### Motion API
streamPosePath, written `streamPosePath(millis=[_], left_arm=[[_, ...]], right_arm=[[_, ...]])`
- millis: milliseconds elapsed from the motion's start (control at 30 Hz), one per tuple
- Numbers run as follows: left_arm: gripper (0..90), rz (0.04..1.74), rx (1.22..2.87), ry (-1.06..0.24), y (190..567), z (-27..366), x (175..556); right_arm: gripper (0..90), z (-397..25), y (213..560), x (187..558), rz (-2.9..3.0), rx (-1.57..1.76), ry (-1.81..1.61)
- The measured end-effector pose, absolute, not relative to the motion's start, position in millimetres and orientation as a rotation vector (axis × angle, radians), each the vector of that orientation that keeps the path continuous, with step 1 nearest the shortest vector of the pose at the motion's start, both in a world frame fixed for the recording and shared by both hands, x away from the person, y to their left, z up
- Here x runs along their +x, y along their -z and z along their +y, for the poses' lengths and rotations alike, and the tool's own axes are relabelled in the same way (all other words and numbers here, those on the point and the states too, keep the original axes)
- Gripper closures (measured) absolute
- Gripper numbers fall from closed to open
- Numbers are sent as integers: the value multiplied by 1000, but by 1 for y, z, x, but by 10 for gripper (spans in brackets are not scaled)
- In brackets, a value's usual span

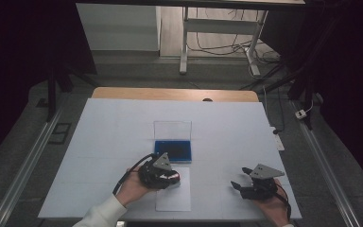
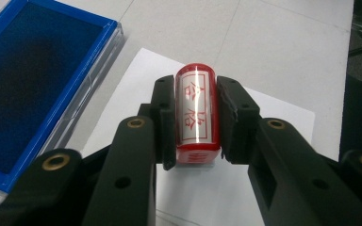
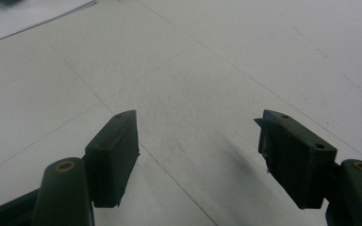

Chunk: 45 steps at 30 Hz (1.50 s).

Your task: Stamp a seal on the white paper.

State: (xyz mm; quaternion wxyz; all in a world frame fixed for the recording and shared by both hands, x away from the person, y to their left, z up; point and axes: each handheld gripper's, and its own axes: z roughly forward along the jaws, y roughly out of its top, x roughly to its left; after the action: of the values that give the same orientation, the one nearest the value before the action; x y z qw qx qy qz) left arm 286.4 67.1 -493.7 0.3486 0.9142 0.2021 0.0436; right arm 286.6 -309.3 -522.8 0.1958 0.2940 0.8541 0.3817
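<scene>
Black jaws of the left gripper (image 2: 195,117) are pinching a red stamp (image 2: 196,115) from both sides, gripping its cylindrical body so that the printed characters are facing up toward the camera. Judging from that sideways hold, the stamping face is being kept free at one end, though which end carries it is hard to tell. Beneath the stamp, a white sheet of paper (image 2: 273,127) is lying flat on the table (image 1: 99,142), probably waiting to take the impression. Just beyond the paper, the blue ink pad (image 2: 33,80) is sitting with its clear lid (image 1: 172,128) standing upright, so the pad surface is lying exposed within easy reach. Off to the side, the right gripper (image 1: 241,177) is resting with its jaws spread wide over bare table, holding nothing and seemingly staying clear of the work.
</scene>
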Motion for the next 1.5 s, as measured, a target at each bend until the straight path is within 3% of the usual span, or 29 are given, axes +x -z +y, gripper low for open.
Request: streamPosePath(millis=[1500], left_arm=[[710,538,2453,-134,496,57,283]], right_arm=[[295,-308,523,286,2394,821,-1060]])
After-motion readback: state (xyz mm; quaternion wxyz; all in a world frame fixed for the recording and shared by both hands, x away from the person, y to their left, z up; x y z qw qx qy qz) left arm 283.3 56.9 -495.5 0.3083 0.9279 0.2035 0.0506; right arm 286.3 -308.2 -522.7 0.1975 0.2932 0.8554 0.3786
